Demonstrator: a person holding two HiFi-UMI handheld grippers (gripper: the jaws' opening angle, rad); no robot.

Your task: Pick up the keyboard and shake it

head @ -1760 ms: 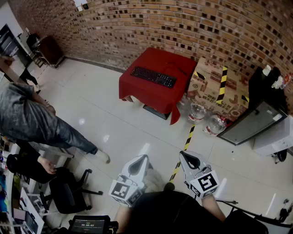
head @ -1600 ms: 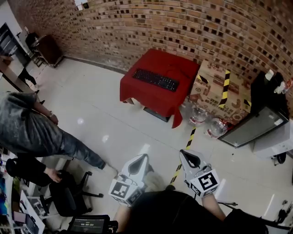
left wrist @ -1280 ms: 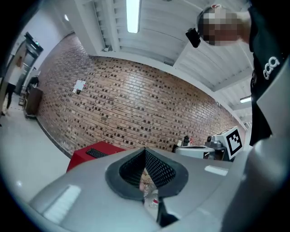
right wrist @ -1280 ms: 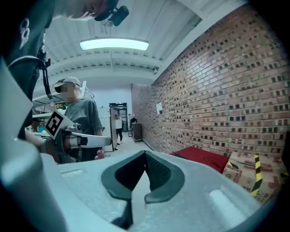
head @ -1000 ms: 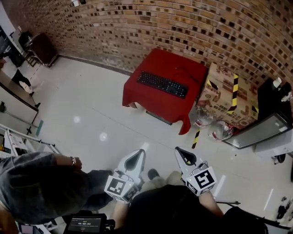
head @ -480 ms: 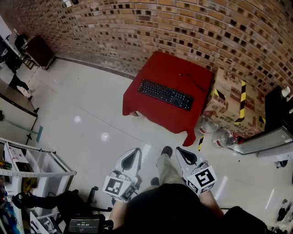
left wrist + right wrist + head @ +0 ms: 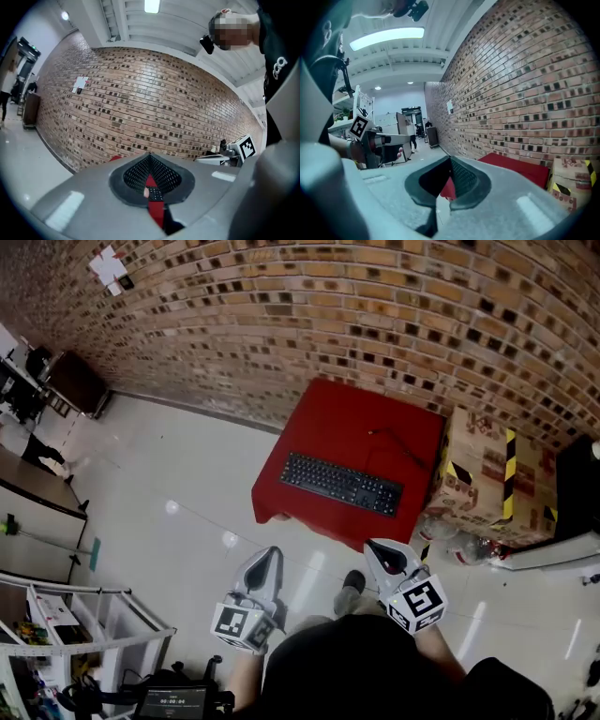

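Note:
A black keyboard (image 7: 341, 483) lies flat on a low table draped in a red cloth (image 7: 394, 418), which stands against the brick wall. Its thin cable (image 7: 398, 444) trails across the cloth behind it. My left gripper (image 7: 266, 562) and right gripper (image 7: 382, 552) hover over the floor short of the table's front edge, both shut and holding nothing. Through the left gripper view's jaw gap a sliver of the keyboard (image 7: 155, 193) and the red cloth (image 7: 157, 213) shows. The right gripper view catches the red table (image 7: 520, 168) to the right of the jaws.
A cardboard box (image 7: 492, 474) with black-and-yellow tape stands right of the table, clear plastic containers (image 7: 469, 549) at its foot. A dark cabinet (image 7: 577, 502) is at the far right. White shelving (image 7: 75, 634) and desks occupy the left. White tiled floor (image 7: 178, 484) lies between.
The view has closed in on the red table, which is now larger and nearer the grippers. The person in grey at the left has gone out of view. Both grippers stay shut.

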